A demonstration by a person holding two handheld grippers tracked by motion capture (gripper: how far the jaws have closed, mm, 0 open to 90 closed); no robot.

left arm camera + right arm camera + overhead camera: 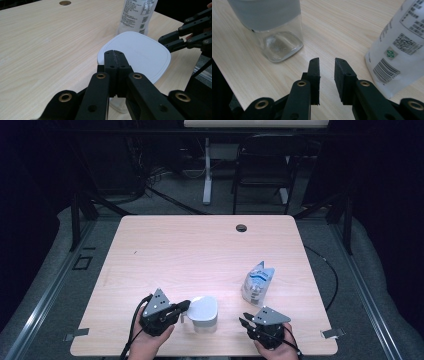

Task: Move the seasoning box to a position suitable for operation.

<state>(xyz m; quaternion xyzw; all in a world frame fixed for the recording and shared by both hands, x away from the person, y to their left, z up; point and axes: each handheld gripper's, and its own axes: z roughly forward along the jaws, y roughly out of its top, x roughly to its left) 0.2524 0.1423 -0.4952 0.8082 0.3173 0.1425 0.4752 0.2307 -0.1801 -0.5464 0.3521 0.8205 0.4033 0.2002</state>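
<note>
My left hand-held gripper (113, 53) is fully closed, apparently touching the jar (204, 314); right hand-held gripper (327, 62) narrow, holding nothing, beside the pouch (256, 284)

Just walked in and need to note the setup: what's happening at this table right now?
A person sits at a wooden table with a gripper in each hand. The left gripper has its jaws shut and sits right at the white lid of a clear container; whether it touches the lid is hard to tell. The right gripper is a little apart from the container, jaws slightly parted with nothing between them. A white pouch with printed labels stands just behind it.
</note>
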